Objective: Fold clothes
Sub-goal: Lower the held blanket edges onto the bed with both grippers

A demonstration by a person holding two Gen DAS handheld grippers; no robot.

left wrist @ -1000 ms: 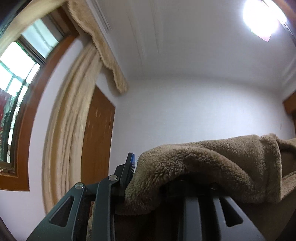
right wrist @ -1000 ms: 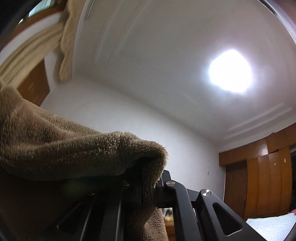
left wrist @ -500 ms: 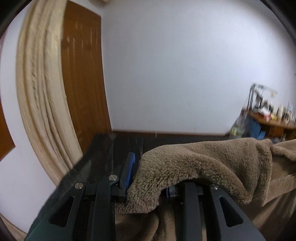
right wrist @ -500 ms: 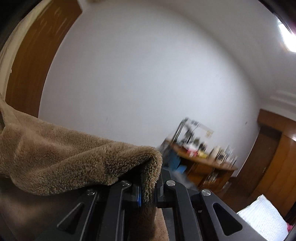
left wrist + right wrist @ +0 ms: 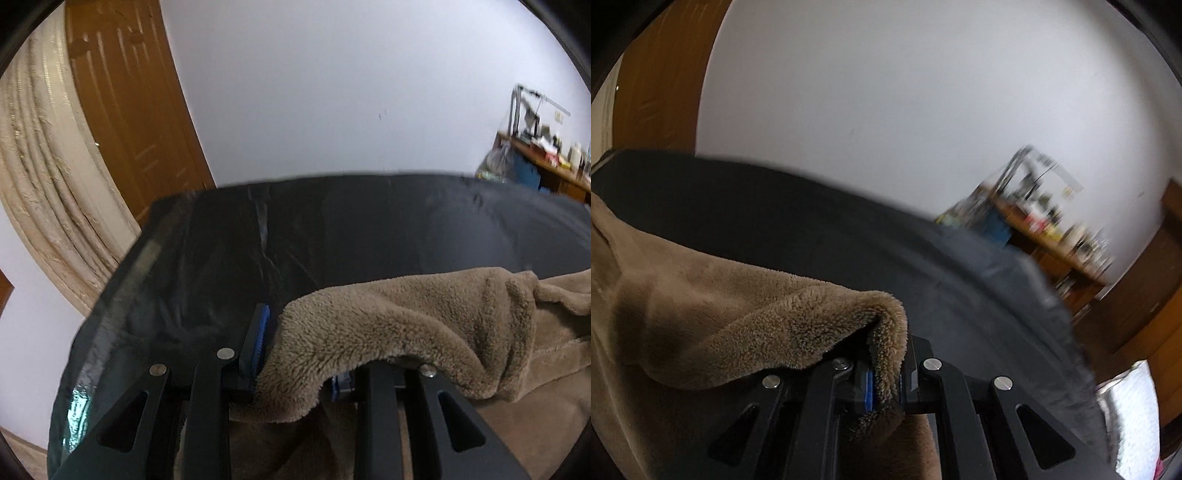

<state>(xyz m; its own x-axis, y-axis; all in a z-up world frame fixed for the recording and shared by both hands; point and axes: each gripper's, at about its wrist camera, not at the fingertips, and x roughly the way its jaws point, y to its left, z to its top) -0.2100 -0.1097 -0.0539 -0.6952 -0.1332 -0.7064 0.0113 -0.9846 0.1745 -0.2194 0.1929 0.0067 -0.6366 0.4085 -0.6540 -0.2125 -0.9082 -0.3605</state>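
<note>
A brown fleece garment [image 5: 399, 325] hangs between my two grippers. My left gripper [image 5: 299, 358] is shut on one corner of it; the fleece drapes over the right finger and hides it, and the blue pad of the left finger [image 5: 258, 339] shows. My right gripper [image 5: 886, 384] is shut on the other corner of the garment [image 5: 746, 325], which folds over the fingertips. Both hold the cloth a little above a dark table [image 5: 369, 229], also in the right wrist view [image 5: 812, 229].
A wooden door [image 5: 125, 96] and cream curtain [image 5: 40, 173] stand at the left behind the table. A cluttered wooden desk [image 5: 1045, 225] stands against the white wall at the right. The table's glossy left edge [image 5: 122, 295] is near my left gripper.
Both grippers have tilted down from facing the ceiling to facing the wall and then the dark table, carrying the fleece garment with them. Both grips are unchanged.
</note>
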